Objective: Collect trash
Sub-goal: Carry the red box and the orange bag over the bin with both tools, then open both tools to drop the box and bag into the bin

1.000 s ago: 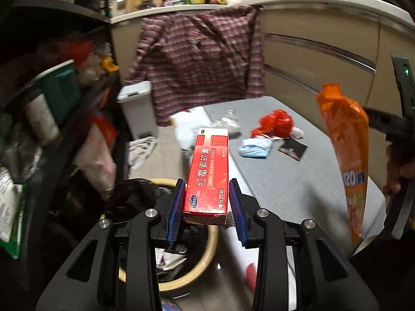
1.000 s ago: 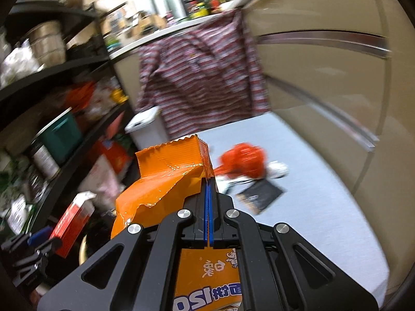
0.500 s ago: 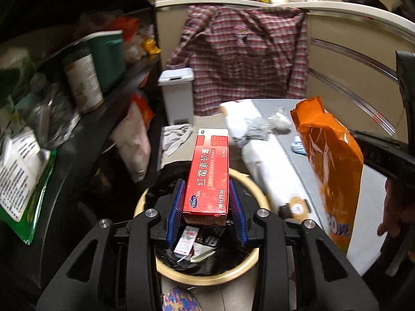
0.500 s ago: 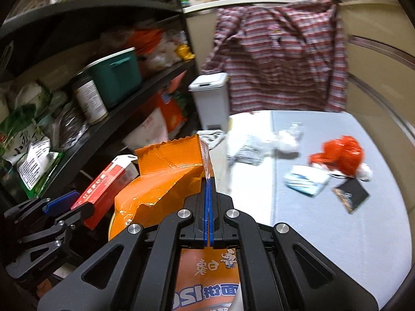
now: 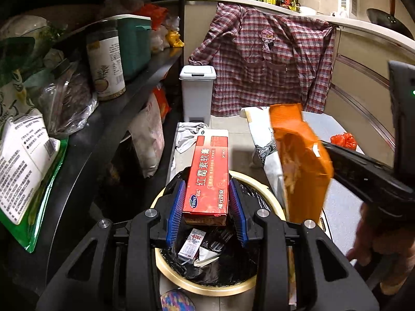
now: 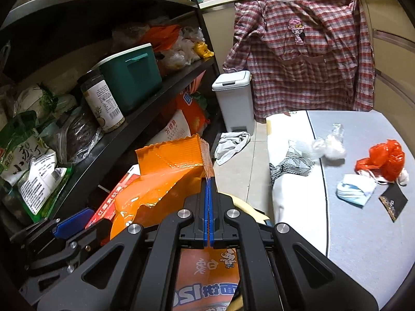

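Left-wrist footage showed the left gripper point(image 5: 207, 207) clamped on a red box point(image 5: 208, 173), which was held directly above a round bin point(image 5: 207, 285) lined with a black bag. Scraps of paper and a small carton point(image 5: 190, 245) were seen lying inside the bin. An orange packet point(image 5: 301, 163) was held just to the right of the box, over the bin's right rim, pinched by its edge between the fully closed pads of the right gripper point(image 6: 208, 207). A black shelf point(image 5: 109, 119) crowded with a jar point(image 5: 106, 62), a green tub point(image 5: 135, 44) and food bags was seen close along the left side. Beyond the bin, a small white pedal bin point(image 5: 197, 93), a grey rag point(image 5: 186, 134) on the floor and a checked shirt point(image 5: 269, 62) draped over the counter edge were visible. On the grey table point(image 6: 363, 233) to the right, a red bag point(image 6: 384, 159), a face mask point(image 6: 356, 189), a dark card point(image 6: 393, 203) and crumpled clear plastic point(image 6: 329, 145) were left lying well apart from both grippers.
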